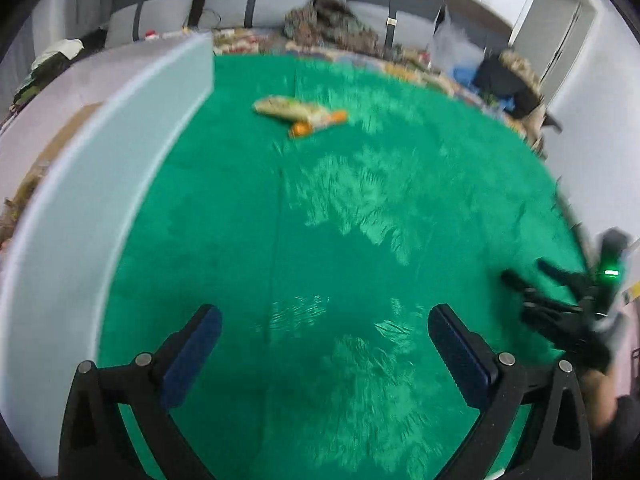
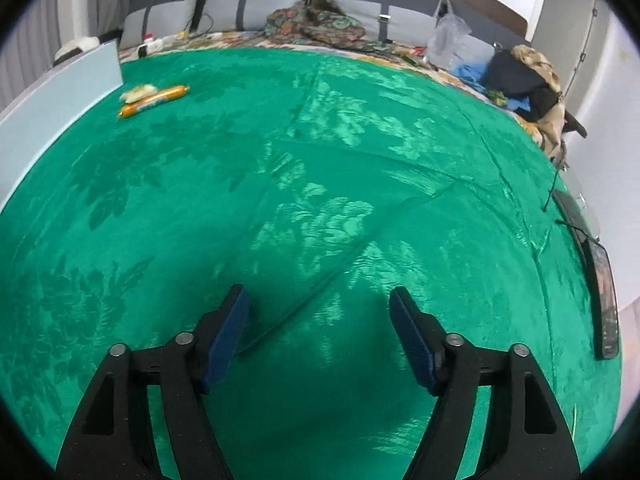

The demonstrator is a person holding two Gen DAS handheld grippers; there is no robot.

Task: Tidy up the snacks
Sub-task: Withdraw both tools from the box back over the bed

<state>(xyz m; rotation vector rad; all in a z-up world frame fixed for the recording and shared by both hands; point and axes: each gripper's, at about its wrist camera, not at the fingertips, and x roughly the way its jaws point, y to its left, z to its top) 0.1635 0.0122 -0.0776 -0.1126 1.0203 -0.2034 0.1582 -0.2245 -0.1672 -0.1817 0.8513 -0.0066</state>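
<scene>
An orange sausage stick (image 2: 154, 101) and a pale wrapped snack (image 2: 138, 92) lie together on the green cloth (image 2: 320, 200), far left, next to a white box wall (image 2: 60, 92). In the left wrist view the sausage (image 1: 316, 123) and the wrapped snack (image 1: 288, 107) lie ahead at mid distance, blurred. My left gripper (image 1: 325, 320) is open and empty above the cloth. My right gripper (image 2: 320, 300) is open and empty, far from the snacks; it also shows in the left wrist view (image 1: 560, 300) at the right edge.
The white box (image 1: 120, 168) runs along the left side of the cloth. A dark phone-like slab (image 2: 604, 292) lies at the cloth's right edge. Clothes, a plastic bag (image 2: 448, 36) and cushions lie behind the cloth.
</scene>
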